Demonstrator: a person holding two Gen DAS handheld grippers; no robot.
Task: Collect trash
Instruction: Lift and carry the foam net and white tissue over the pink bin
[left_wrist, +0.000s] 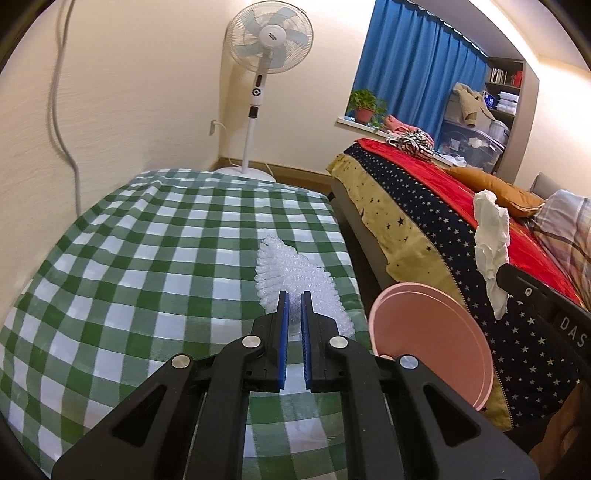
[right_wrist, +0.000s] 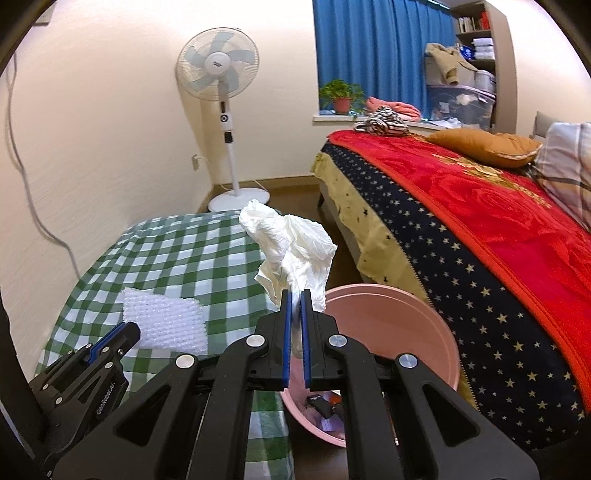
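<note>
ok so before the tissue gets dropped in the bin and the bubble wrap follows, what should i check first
1. Right gripper clamped on the crumpled white tissue: ok, held up off the table.
2. Left gripper closed on the clear bubble wrap sheet: ok, though the sheet lies on the green checked tablecloth.
3. Round pink plastic bin open with room: ok, only some litter at the bottom.
4. Tissue directly over the bin mouth: cannot tell; in the right wrist view it sits at the near left rim.
5. Path from table edge to bin clear: ok, nothing between them.
6. Star-patterned bedspread clear of the bin: cannot tell, it hangs very close.
</note>
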